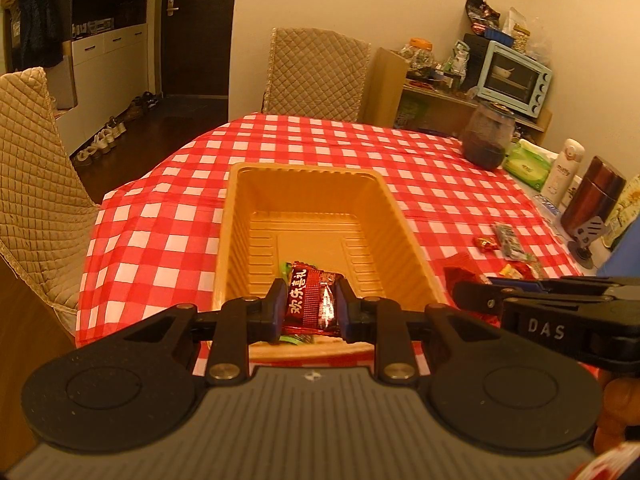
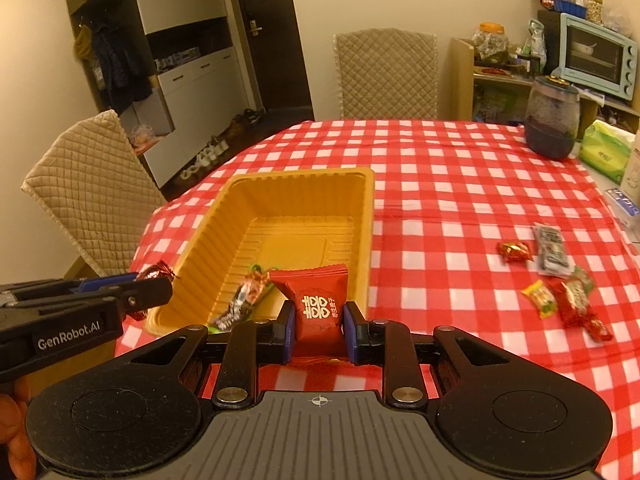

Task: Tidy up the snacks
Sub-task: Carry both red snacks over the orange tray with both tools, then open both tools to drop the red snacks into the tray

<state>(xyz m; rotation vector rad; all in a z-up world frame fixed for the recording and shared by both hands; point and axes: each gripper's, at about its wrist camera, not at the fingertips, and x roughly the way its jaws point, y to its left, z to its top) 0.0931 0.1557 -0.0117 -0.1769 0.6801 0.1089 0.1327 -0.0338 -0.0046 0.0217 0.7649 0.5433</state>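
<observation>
At the far left, a quilted chair (image 2: 92, 184) is pushed in beside the table, clear of the work. Next comes the left gripper (image 1: 307, 306), which is closed narrowly on a dark red candy (image 1: 310, 300) with white characters; the sweet is pinched across its middle so that its twisted ends stay free, and it is held over the near end of the golden tray (image 1: 230, 216). From that position it seems ready to be dropped in. In the right wrist view the same gripper (image 2: 158, 282) is seen side-on at the tray's near left corner, a crinkled wrapper end showing past its tip.

The tray (image 2: 370, 216) lies in the middle of the red checked tablecloth (image 2: 460, 184), long side pointing away, probably so that both hands reach it alike. A silver-and-black candy (image 2: 240, 304) and something green beside it are already lying at its near end.

Further right, the right gripper (image 2: 319, 322) is clamped on a red pillow packet (image 2: 316, 300) with a white double-happiness mark, gripped by its flat sides just at the tray's near right edge; whether it is over the rim or just short of it cannot be told.

To the right, loose snacks (image 2: 560, 300) are scattered on the cloth, well apart from the tray, still to be gathered. A dark jar (image 2: 552, 120) stands at the far right.
</observation>
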